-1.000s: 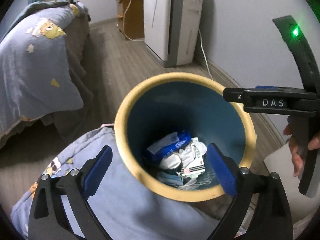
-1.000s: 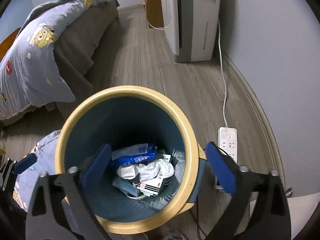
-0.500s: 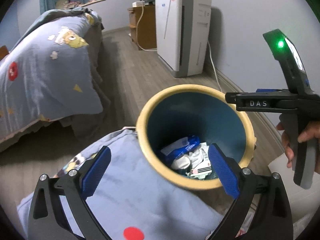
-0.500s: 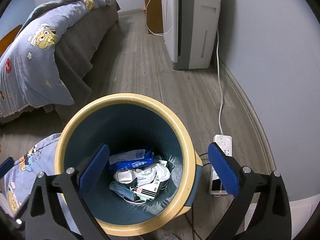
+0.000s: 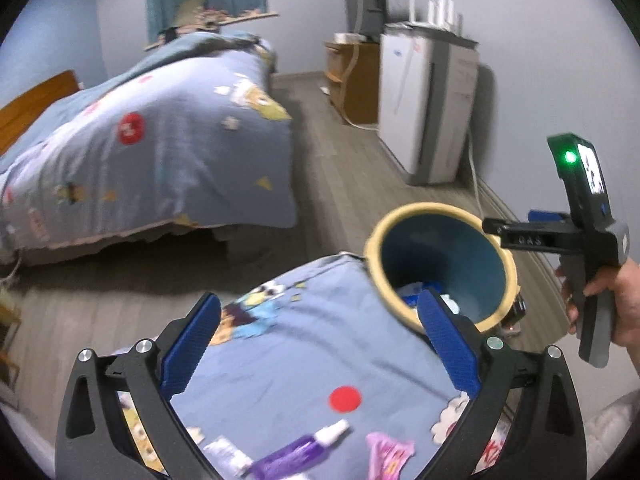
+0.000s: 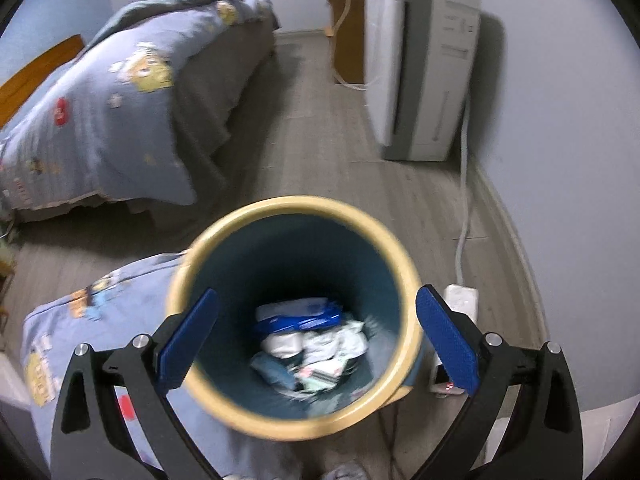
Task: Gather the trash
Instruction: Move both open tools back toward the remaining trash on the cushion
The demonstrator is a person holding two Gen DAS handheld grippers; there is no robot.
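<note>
Since a second ago both of my grippers have pulled up and back from the bin [image 6: 296, 316], so it sits smaller in each view and more of the bedroom floor shows. My left gripper [image 5: 320, 338] now hangs over a blue cartoon-print quilt [image 5: 304, 360], its blue pads spread wide with nothing between them. On that quilt near the bottom edge lies a purple tube [image 5: 298, 454] with a white cap, beside a small white item I cannot identify; any print on the tube is too blurred to read. My right gripper [image 6: 316, 336] is likewise wide open and empty, poised above the yellow-rimmed, blue-walled bin. Inside the bin I see a blue-and-white packet [image 6: 300, 314] and crumpled white wrappers [image 6: 332, 348]; their labels are smeared by motion. From the left camera, the right tool's bar carries letters that look like "DAS", under a green light. A white power strip [image 6: 460, 300] lies on the floor just beside the bin.
</note>
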